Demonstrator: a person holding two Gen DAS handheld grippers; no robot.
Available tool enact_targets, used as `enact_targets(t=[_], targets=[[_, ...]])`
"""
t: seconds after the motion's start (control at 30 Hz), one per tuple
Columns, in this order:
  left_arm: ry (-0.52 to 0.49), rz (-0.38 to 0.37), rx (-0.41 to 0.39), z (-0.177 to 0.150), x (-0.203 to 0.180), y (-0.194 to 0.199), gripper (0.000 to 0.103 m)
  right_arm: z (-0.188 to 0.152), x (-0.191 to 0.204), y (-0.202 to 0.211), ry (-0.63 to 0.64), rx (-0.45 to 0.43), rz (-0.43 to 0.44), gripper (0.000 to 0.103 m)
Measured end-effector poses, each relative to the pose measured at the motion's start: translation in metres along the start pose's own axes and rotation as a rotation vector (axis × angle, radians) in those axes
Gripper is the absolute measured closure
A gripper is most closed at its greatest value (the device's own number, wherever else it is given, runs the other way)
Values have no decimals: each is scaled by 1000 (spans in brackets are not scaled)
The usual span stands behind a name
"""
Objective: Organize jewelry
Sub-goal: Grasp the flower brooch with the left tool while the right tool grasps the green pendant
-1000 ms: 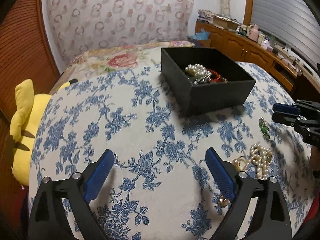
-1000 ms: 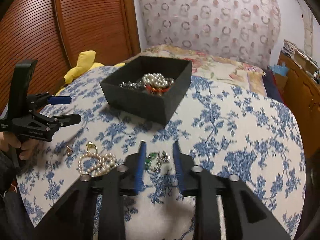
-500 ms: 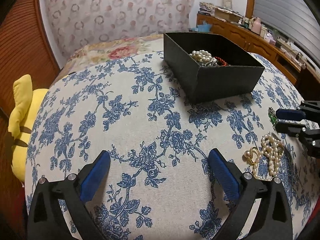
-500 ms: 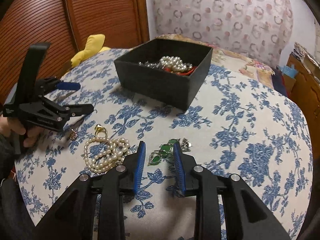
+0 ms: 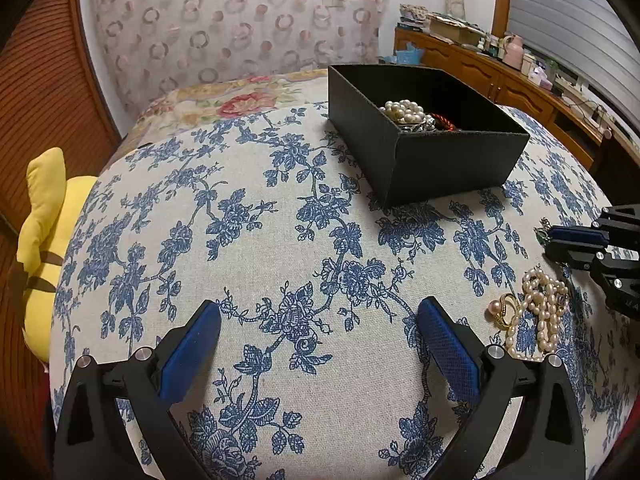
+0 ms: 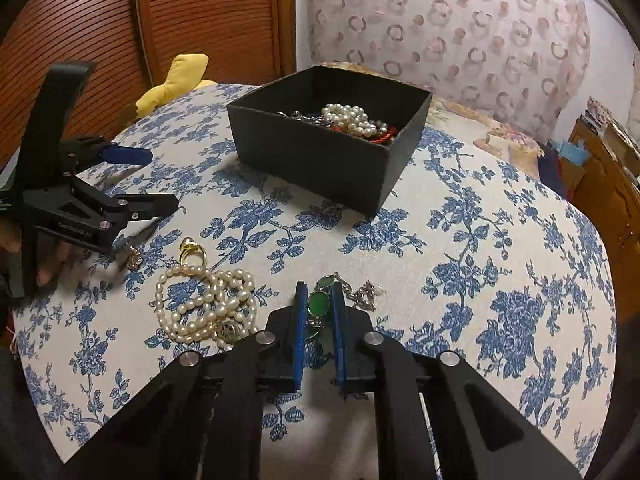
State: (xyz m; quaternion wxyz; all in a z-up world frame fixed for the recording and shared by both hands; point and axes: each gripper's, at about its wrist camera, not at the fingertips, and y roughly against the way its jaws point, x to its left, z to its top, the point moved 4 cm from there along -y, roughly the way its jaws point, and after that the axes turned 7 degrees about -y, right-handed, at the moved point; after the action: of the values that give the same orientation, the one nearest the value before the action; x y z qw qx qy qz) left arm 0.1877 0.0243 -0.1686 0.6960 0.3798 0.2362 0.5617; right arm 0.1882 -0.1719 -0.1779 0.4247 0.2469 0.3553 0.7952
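Observation:
A black box (image 5: pixel 440 168) (image 6: pixel 312 168) on the blue-flowered cloth holds pearls, a red cord and silver pieces. In front of it lie a pearl necklace (image 6: pixel 208 304) (image 5: pixel 544 312), a gold ring (image 6: pixel 192 252) (image 5: pixel 506 310), a small pendant (image 6: pixel 134 256) and a green-stone bracelet (image 6: pixel 318 304). My right gripper (image 6: pixel 319 288) (image 5: pixel 549 243) is low over the bracelet. Its jaws are closing, and a green stone fills the gap between the blue pads. My left gripper (image 5: pixel 318 308) (image 6: pixel 160 180) hovers wide open over bare cloth, left of the ring, holding nothing.
A silver charm (image 6: pixel 366 296) lies just right of the bracelet. A yellow plush toy (image 5: pixel 44 216) (image 6: pixel 176 80) sits off the cloth's left edge. A wooden cabinet (image 5: pixel 500 76) with clutter runs along the right wall, and slatted wooden doors (image 6: pixel 160 20) stand behind.
My right gripper's jaws have narrowed from a clear gap to a tight fit around the bracelet's green stone, and it sank slightly. The left gripper stays wide open in place.

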Motion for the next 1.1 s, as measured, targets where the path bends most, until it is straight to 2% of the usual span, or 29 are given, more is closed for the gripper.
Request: enact_targets(t=[0.4, 0.67, 0.73, 0.8, 1.03, 1.1], targets=[[-39, -39, 19, -4, -1, 5, 8, -10, 7, 29, -29, -60, -5, 90], [-34, -116, -39, -24, -16, 38, 8, -16, 14, 40, -32, -80, 3, 90], [-41, -130, -50, -26, -23, 45, 14, -17, 16, 41, -32, -88, 8, 90], [-53, -146, -54, -28, -32, 50, 25, -16, 16, 43, -35, -95, 10, 90], [-110, -178, -47, -28, -61, 50, 53, -9, 17, 52, -32, -119, 12, 90], [-120, -173, -41, -28, -64, 48, 65, -7, 17, 52, -29, -122, 12, 90]])
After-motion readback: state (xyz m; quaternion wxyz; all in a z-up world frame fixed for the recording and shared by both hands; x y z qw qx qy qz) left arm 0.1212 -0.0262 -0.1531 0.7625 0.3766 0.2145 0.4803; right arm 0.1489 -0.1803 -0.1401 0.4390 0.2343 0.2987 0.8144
